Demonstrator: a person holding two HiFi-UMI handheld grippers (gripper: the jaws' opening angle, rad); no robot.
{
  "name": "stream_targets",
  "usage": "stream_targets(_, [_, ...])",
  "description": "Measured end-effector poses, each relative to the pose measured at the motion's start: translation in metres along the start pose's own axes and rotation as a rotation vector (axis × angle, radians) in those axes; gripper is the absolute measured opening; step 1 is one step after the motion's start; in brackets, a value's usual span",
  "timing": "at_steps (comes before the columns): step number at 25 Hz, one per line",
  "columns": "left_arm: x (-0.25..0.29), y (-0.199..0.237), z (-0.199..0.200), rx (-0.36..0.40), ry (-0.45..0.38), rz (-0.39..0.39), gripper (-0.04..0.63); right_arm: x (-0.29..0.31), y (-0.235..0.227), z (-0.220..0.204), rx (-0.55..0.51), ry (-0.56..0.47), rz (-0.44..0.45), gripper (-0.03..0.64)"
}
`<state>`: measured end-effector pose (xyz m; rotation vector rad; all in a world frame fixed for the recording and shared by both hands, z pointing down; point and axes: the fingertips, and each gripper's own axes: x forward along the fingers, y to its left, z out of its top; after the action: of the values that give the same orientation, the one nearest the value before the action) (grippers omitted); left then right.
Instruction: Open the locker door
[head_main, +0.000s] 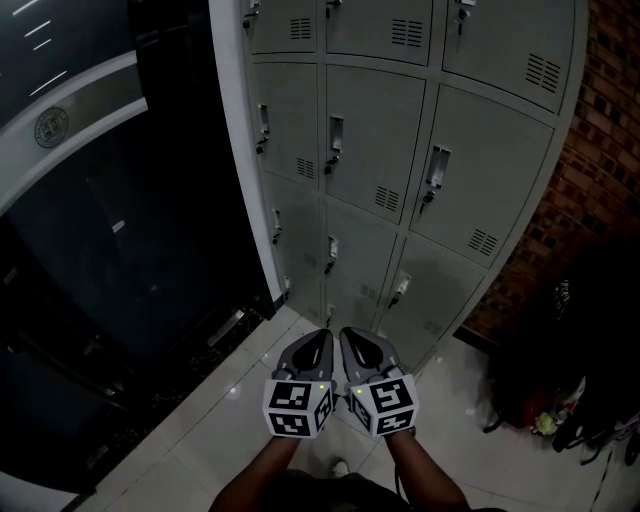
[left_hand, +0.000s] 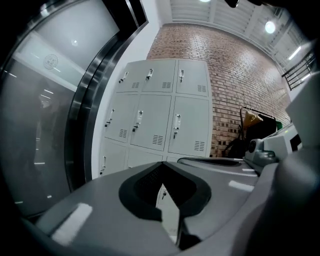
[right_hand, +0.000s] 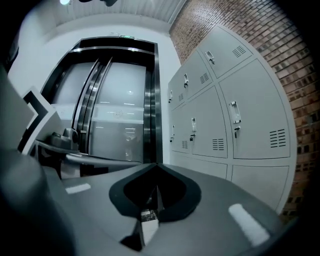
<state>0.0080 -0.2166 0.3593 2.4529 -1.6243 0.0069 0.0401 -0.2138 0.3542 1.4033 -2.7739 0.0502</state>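
Note:
A bank of grey metal lockers (head_main: 375, 150) stands ahead, all doors closed, each with a small handle (head_main: 334, 135) and a vent. Both grippers are held side by side low in the head view, short of the lockers and touching nothing. My left gripper (head_main: 322, 337) is shut and empty, its tips meeting (left_hand: 164, 162) in front of the lockers (left_hand: 160, 115). My right gripper (head_main: 346, 335) is also shut with nothing in it (right_hand: 156, 164); the lockers (right_hand: 225, 120) lie to its right.
A dark curved glass wall with sliding doors (head_main: 110, 230) runs along the left, meeting the lockers at a white post (head_main: 240, 150). A brick wall (head_main: 610, 130) is on the right, with dark bags (head_main: 570, 380) on the floor beneath it. The floor is pale tile (head_main: 240, 400).

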Motion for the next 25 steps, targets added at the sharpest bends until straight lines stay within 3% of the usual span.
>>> stream_targets(12, [0.054, 0.035, 0.012, 0.01, -0.06, 0.035, 0.006, 0.06, -0.031, -0.008, -0.007, -0.026, 0.035, 0.002])
stream_targets(25, [0.145, 0.109, -0.002, 0.008, -0.051, -0.019, 0.006, 0.172, -0.064, -0.042, -0.014, -0.012, -0.011, 0.006])
